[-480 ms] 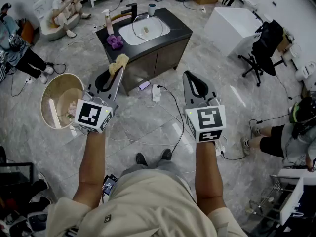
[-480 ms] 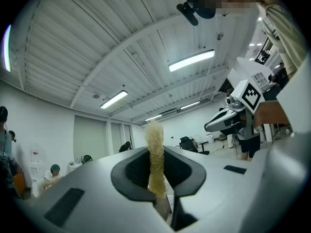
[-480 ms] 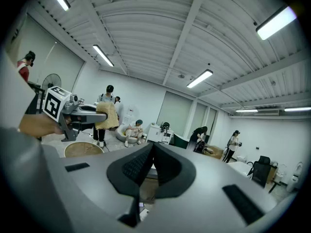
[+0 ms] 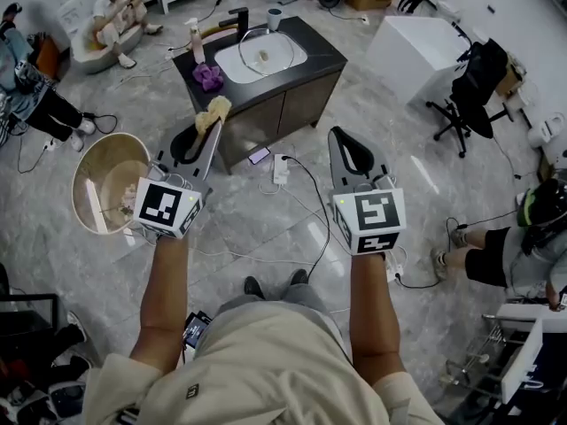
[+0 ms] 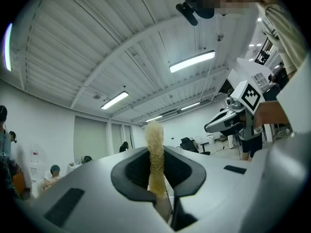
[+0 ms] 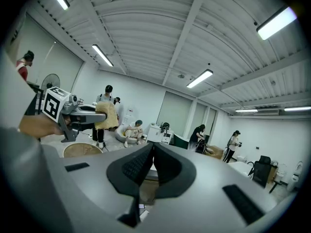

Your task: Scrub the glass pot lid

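- A round pale tub point(image 4: 93, 158) is seen on the floor at far left. Its contents are partly covered by the left gripper.
- The left gripper point(image 4: 197, 140) is held out at waist height, clamped on a yellowish fibrous scrubber point(image 4: 213, 111). The tuft stands upright clear of the jaw tips, which suggests it is being carried ready for scrubbing.
- Ahead stands a dark-topped sink cabinet point(image 4: 310, 47). The glass pot lid point(image 4: 264, 53) lies over the white basin, well apart from both grippers. A spray bottle point(image 4: 193, 41) and a purple item point(image 4: 208, 76) are placed near the counter's left edge, and a black tap point(image 4: 237, 18) is set behind the basin. As nothing touches the lid, the scrub is judged not yet begun. An approach to the cabinet would be needed first.
- The right gripper point(image 4: 348, 149) is held level with the left one, jaws together with nothing between them. It is judged free to steady the lid.
- The floor point(image 4: 266, 220) is laid in glossy grey stone-look tiles, and cables point(image 4: 306, 184) trail across it.
- A white table point(image 4: 412, 47) and a black office chair point(image 4: 469, 87) are seen at right. People are seated round the room's edges.
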